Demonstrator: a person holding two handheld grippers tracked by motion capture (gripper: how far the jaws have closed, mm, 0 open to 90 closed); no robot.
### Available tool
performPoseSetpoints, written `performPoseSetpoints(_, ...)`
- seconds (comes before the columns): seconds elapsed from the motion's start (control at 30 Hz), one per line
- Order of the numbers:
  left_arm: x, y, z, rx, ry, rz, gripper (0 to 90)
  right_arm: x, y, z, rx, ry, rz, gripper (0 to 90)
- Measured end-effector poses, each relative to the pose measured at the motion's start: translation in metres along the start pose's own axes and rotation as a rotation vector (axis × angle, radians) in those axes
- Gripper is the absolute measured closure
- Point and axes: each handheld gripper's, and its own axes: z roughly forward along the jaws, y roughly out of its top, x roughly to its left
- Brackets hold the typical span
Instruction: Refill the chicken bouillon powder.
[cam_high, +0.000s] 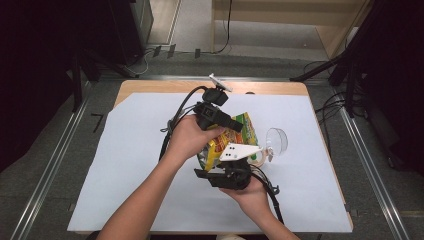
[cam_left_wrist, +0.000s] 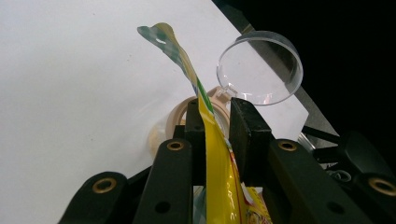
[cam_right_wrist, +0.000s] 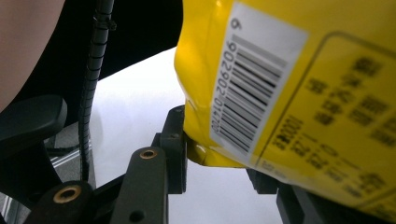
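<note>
High view: the yellow bag (cam_high: 235, 135) is held up between both grippers, over the middle of the white sheet (cam_high: 125, 165) that covers the table, nearer its right edge than its left. The left gripper (cam_high: 240, 126) takes it from above, the right gripper (cam_high: 227, 167) from below. A clear lid (cam_high: 276, 140) lies just right of the bag, and a beige tape roll (cam_high: 260, 156) sits beside it.

Left gripper view: the jaws are clamped on the bag's (cam_left_wrist: 219, 186) flat upper seam, which rises past them as a thin, twisted strip. That film looks light, glossy and limp; it probably crumples and slides easily, so the crimped seam is likely the surest place to grip. The lid (cam_left_wrist: 261, 70) is round, hard, transparent plastic; the roll (cam_left_wrist: 173, 116) shows behind the jaws.

Right gripper view: the jaws are pressed on the bag's (cam_right_wrist: 299, 93) lower corner, with a white barcode label and printed text above. The skin bulges smoothly, so the contents seem loose and crushable; a gentle pinch on the edges suits it better than squeezing the belly.
</note>
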Motion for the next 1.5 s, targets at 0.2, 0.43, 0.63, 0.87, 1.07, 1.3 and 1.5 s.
performPoseSetpoints(0.2,0.0002,0.0008,-0.0002,0.004,0.000,0.003,77.6,-0.0002,0.0005,-0.0003,-0.002,-0.002,-0.001,65.8)
performPoseSetpoints(0.43,0.0000,0.0005,0.0001,0.001,0.000,0.002,77.5,-0.0007,0.0001,0.0002,0.002,-0.005,-0.002,65.8)
performPoseSetpoints(0.63,-0.0001,0.0004,0.0002,0.005,0.002,0.002,77.5,-0.0003,0.0001,0.0001,0.002,-0.003,-0.001,65.8)
performPoseSetpoints(0.87,-0.0002,0.0005,0.0003,0.002,0.002,0.005,77.5,-0.0007,0.0001,0.0005,0.003,-0.004,-0.004,65.7)
performPoseSetpoints(1.07,-0.0001,0.0009,-0.0005,0.003,0.002,0.004,77.5,0.0007,0.0008,0.0000,0.000,-0.003,-0.001,65.7)
performPoseSetpoints(1.3,-0.0009,0.0029,-0.0005,0.008,0.003,0.001,77.4,0.0012,0.0017,-0.0003,-0.006,0.002,0.013,65.7)
performPoseSetpoints(1.5,-0.0006,0.0039,0.0010,0.017,0.002,-0.001,77.4,-0.0004,0.0013,-0.0001,-0.007,-0.002,0.009,65.8)
